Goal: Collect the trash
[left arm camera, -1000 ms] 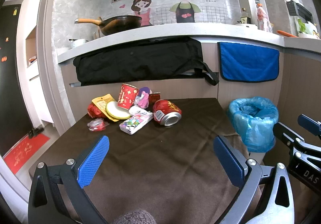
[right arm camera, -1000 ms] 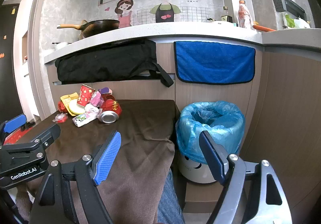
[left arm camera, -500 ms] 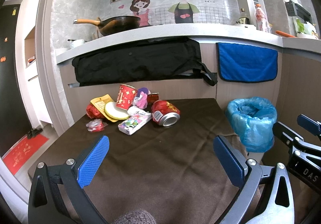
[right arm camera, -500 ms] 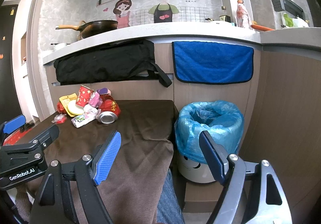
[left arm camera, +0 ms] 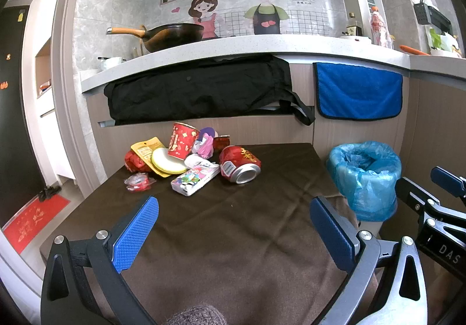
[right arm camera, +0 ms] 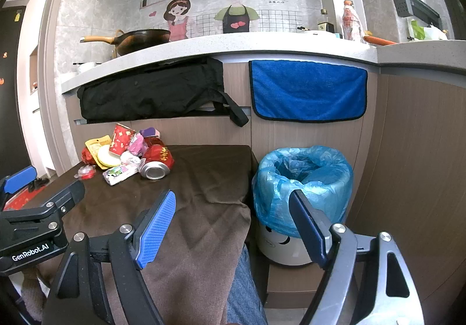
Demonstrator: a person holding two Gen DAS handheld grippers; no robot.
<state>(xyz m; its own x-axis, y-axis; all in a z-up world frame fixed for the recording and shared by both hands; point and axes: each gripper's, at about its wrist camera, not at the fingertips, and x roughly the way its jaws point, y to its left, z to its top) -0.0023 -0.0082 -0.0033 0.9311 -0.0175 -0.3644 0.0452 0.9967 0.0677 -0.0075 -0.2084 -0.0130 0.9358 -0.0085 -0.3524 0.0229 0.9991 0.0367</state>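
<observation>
Matt brown cloth (left arm camera: 233, 226) on table; glossy metal can (left arm camera: 239, 164); crinkly blue plastic bin liner (right arm camera: 303, 179) (translucent)

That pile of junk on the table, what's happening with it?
A person is about to clear it away. They hold a left gripper and a right gripper, both open and empty, over the brown tablecloth. Nothing has been picked up yet. The pile sits at the far side: a red can on its side, a red cup, a yellow pouch and some wrappers. The bin, lined with a blue bag, waits beside the table on the right.
</observation>
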